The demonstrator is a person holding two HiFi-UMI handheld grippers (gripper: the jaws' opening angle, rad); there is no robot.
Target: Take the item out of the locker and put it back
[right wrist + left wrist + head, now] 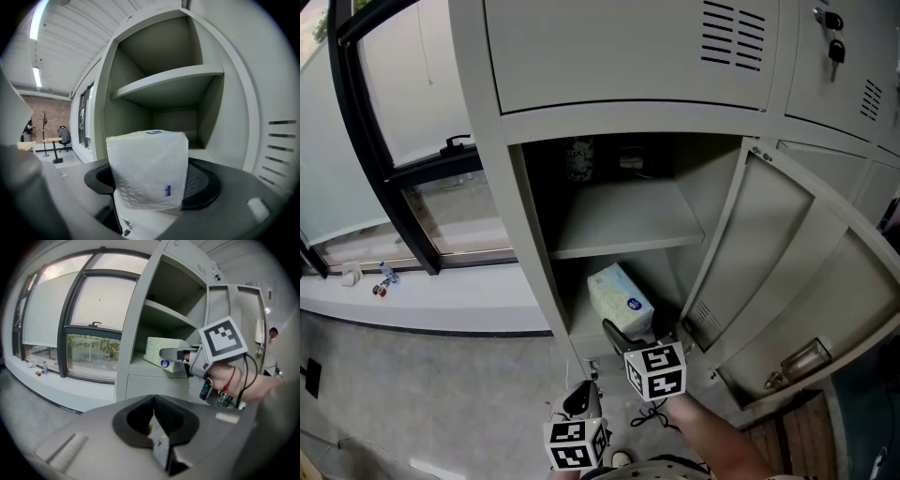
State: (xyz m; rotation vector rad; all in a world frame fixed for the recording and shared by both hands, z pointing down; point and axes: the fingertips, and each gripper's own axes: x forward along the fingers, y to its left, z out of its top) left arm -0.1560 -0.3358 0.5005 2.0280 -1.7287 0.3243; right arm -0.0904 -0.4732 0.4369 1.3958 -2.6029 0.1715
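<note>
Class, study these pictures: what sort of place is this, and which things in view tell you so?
Probably a workplace locker area: a bank of grey metal lockers with vented doors and keys, a tall dark-framed window beside them, and a desk with a chair before a brick wall further off.

A locker (628,220) of smooth, matt, grey-painted metal, with a shiny bare-metal latch (797,361) on its door. The tissue pack (620,298) is wrapped in thin, faintly glossy plastic with a dimpled surface. The right claw (150,178) has dark, matt pads (199,180) with a mesh texture. At lower left the floor (412,403) is speckled, matt grey.
</note>
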